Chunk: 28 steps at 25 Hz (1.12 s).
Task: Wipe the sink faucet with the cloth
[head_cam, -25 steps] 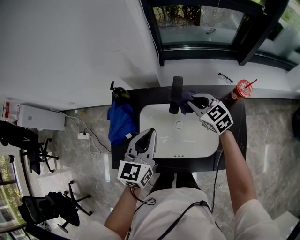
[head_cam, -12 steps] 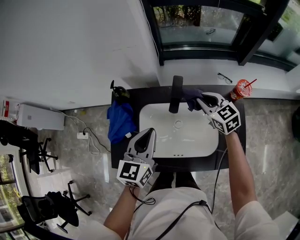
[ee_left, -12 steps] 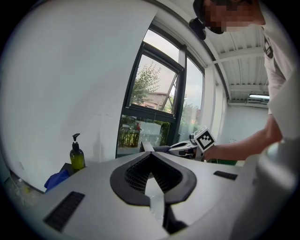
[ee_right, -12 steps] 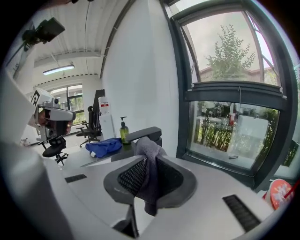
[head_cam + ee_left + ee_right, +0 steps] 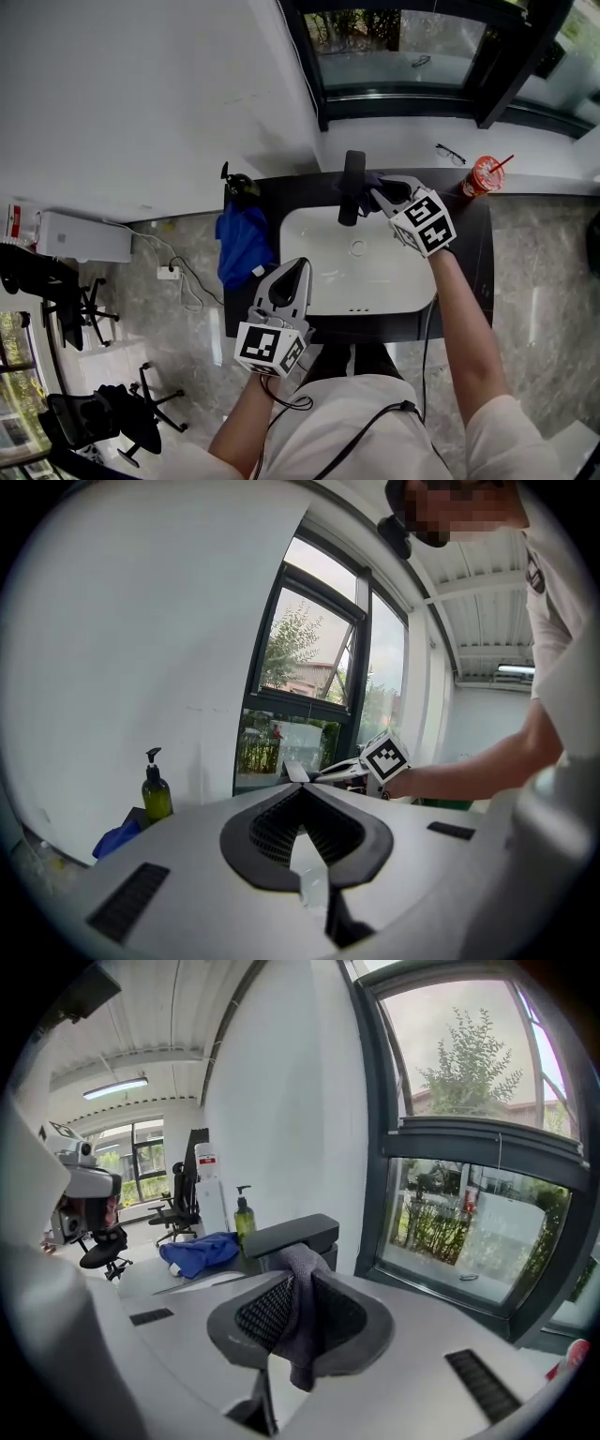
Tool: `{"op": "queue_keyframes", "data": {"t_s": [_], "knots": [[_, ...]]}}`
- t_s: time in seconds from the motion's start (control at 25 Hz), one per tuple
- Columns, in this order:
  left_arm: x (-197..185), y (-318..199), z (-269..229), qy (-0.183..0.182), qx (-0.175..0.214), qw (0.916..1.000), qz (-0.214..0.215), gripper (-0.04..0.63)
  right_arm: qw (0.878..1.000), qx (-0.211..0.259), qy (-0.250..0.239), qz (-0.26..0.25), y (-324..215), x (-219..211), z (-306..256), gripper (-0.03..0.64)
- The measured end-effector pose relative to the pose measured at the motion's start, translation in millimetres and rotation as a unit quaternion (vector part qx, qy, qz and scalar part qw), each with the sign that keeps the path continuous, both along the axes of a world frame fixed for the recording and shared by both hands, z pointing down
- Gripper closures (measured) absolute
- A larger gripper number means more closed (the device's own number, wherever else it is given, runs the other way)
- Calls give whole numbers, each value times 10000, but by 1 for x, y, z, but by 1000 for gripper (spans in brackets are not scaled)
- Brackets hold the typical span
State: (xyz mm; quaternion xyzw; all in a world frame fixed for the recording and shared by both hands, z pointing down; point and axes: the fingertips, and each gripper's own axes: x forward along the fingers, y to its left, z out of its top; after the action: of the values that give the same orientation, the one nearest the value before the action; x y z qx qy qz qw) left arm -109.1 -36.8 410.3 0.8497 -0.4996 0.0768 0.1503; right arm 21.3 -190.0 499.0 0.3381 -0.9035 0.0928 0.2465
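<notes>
blue fabric bundle on the black counter's left end; soap bottle at its back-left corner; red cup just behind its back-right corner

Head view looks steeply down — both gripper views face across, sharing the faucet.

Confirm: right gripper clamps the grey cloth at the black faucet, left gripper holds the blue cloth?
Wrong on the left gripper: the left gripper view shows its jaws together, empty. The blue cloth lies on the counter left of the sink. The right gripper does clamp the grey cloth at the black faucet.
</notes>
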Motion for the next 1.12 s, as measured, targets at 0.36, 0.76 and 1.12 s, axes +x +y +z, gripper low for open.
{"op": "queue_keyframes", "data": {"t_s": [0.36, 0.76, 1.12], "knots": [[3, -3, -1, 57, 20, 10000, 55, 603, 9993, -59, -381, 36, 20, 33, -11, 561], [2, -2, -3, 63, 31, 10000, 34, 603, 9991, -116, -159, -386, 18, -13, -5, 561], [-2, -1, 0, 49, -9, 10000, 18, 603, 9999, -34, -85, -66, 0, -5, -3, 561]]}}
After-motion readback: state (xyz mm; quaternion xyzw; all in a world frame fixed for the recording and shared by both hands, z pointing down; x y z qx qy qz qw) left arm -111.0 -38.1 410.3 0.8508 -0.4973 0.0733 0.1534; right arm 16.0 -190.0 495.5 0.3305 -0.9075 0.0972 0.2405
